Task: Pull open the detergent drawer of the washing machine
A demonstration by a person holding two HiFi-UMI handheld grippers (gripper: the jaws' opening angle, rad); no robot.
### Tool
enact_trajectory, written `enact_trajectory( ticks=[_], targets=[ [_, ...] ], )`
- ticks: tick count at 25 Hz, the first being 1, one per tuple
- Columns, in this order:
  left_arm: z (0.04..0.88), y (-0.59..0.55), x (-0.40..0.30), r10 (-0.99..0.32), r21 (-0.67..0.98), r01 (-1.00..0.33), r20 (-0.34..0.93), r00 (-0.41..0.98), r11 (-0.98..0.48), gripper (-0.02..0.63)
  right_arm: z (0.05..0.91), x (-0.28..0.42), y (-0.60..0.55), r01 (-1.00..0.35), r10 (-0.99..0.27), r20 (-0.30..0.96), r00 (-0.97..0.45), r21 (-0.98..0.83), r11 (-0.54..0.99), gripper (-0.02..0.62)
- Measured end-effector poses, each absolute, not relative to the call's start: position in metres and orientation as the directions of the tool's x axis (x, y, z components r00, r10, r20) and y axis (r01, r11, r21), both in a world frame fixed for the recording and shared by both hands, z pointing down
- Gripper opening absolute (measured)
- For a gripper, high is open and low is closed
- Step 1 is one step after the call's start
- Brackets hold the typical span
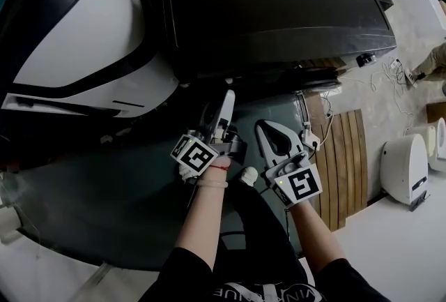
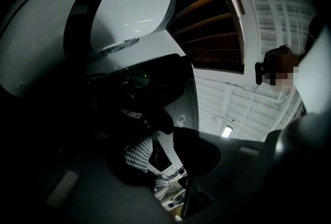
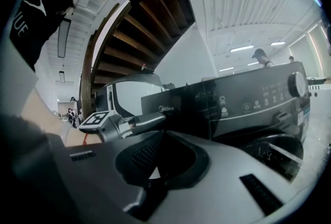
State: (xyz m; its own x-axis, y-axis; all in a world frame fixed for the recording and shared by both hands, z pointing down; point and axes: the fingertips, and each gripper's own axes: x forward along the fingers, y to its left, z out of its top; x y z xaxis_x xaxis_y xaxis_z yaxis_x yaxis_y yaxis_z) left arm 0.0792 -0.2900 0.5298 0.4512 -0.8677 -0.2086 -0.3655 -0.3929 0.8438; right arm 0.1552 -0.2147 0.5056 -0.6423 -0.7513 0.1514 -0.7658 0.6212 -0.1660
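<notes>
The black washing machine (image 1: 279, 8) fills the upper middle of the head view. Its front panel (image 3: 232, 106) shows in the right gripper view, with the drawer front (image 3: 168, 110) at its left end, bearing a logo. My left gripper (image 1: 224, 104) points at that left end just below the top's edge, and its fingertip (image 3: 155, 120) lies close to the drawer front. Whether it touches is hidden. Its jaws (image 2: 165, 176) stand apart, and only the far room shows between them. My right gripper (image 1: 262, 127) hangs back beside it, tips together, empty (image 3: 168, 137).
A white and black rounded appliance (image 1: 77, 35) stands left of the machine. Wooden slats (image 1: 345, 154), a small white device (image 1: 404, 168) and loose cables (image 1: 380, 74) lie at the right. A dial (image 3: 296, 83) sits at the panel's right end. A staircase (image 3: 139, 31) rises behind.
</notes>
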Motion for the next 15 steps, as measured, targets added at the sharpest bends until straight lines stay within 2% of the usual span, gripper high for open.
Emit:
enact_trajectory(
  ticks=[15],
  targets=[
    [0.532,-0.247,0.089,-0.858,0.843,-0.367,-0.193,0.475,-0.393,0.127,0.493,0.15,-0.184,-0.734,-0.727,0.111,-0.678,-0.152,0.662,0.014]
  ],
)
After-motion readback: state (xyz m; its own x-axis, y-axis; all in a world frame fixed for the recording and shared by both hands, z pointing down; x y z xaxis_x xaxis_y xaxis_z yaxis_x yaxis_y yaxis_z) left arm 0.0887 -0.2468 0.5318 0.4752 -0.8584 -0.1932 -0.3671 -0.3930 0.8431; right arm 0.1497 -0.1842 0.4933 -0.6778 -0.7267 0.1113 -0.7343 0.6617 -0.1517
